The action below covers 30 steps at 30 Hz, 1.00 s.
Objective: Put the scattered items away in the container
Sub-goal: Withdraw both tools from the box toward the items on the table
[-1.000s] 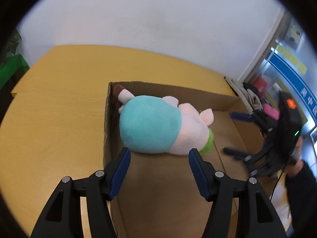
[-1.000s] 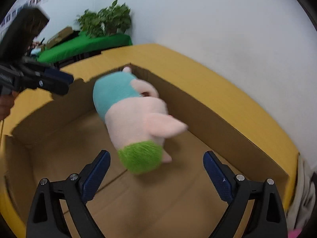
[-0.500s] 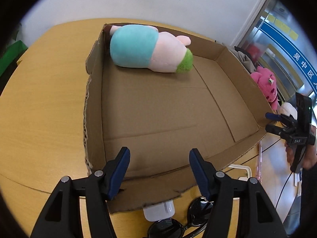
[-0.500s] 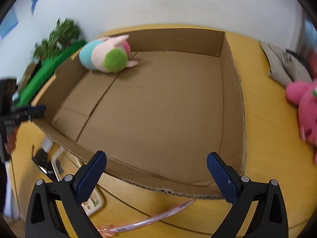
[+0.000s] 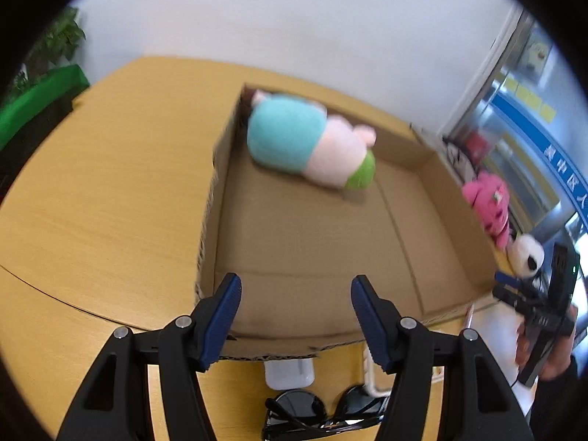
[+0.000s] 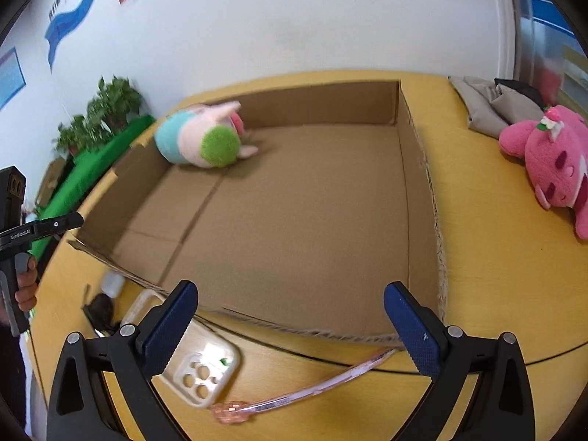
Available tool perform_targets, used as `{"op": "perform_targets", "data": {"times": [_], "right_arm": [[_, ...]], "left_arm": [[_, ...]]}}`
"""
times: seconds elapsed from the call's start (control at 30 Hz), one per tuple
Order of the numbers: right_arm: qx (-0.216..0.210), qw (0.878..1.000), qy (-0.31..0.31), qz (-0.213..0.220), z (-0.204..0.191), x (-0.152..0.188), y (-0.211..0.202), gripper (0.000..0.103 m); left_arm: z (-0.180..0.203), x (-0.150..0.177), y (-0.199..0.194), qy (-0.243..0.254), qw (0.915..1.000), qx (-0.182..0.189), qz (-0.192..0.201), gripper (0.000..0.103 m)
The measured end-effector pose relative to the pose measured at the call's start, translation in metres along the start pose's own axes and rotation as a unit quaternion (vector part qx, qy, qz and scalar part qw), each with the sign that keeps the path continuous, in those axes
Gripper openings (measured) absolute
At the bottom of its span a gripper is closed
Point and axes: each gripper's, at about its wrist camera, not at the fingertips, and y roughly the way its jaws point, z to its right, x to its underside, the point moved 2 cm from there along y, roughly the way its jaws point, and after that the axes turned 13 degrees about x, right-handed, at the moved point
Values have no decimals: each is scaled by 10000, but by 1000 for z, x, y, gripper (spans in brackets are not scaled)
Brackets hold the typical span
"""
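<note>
The shallow cardboard box (image 6: pixel 422 198) sits on the yellow surface (image 5: pixel 110 202), and a teal, pink and green plush toy (image 5: pixel 308 143) lies in its far left corner, touching the walls. Both the left tool (image 5: pixel 296 316) and the right tool (image 6: pixel 290 327) hover over the box's near edge with jaws spread wide and nothing between them. Just outside that near edge lie black sunglasses (image 5: pixel 319 415), a white earbud case (image 5: pixel 290 373), a phone case (image 6: pixel 200 371) and a pink pen (image 6: pixel 312 389), while a pink plush (image 6: pixel 551 161) rests on the surface to the box's right.
</note>
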Motion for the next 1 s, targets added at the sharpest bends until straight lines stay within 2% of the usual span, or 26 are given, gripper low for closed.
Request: {"op": "perform_targets", "data": {"times": [0.03, 0.13, 0.2, 0.3, 0.53, 0.63, 0.77, 1.0], "right_arm": [[-31, 9999, 40, 136, -3, 1, -11, 103], [20, 9992, 92, 379, -15, 13, -37, 103], [152, 9990, 49, 427, -25, 23, -46, 103], [417, 9984, -3, 380, -37, 39, -47, 103], [550, 9977, -330, 222, -54, 55, -38, 103], [565, 9978, -284, 174, -49, 57, -38, 103], [558, 9982, -174, 99, -45, 63, -37, 103], [562, 9984, -72, 12, -40, 69, -37, 103]], "left_arm": [[7, -2, -10, 92, 9998, -48, 160, 63], [29, -3, -36, 361, 9973, -267, 579, 81], [44, 1, -46, 599, 9944, -421, 762, 81], [62, 11, -49, 883, 9913, -564, 799, 81], [82, 37, -27, 1049, 9931, -382, 366, 81], [84, 46, -16, 982, 9949, -196, 131, 81], [90, 55, -8, 914, 9958, -16, 19, 81], [101, 65, 7, 1001, 9947, -22, -227, 81]]}}
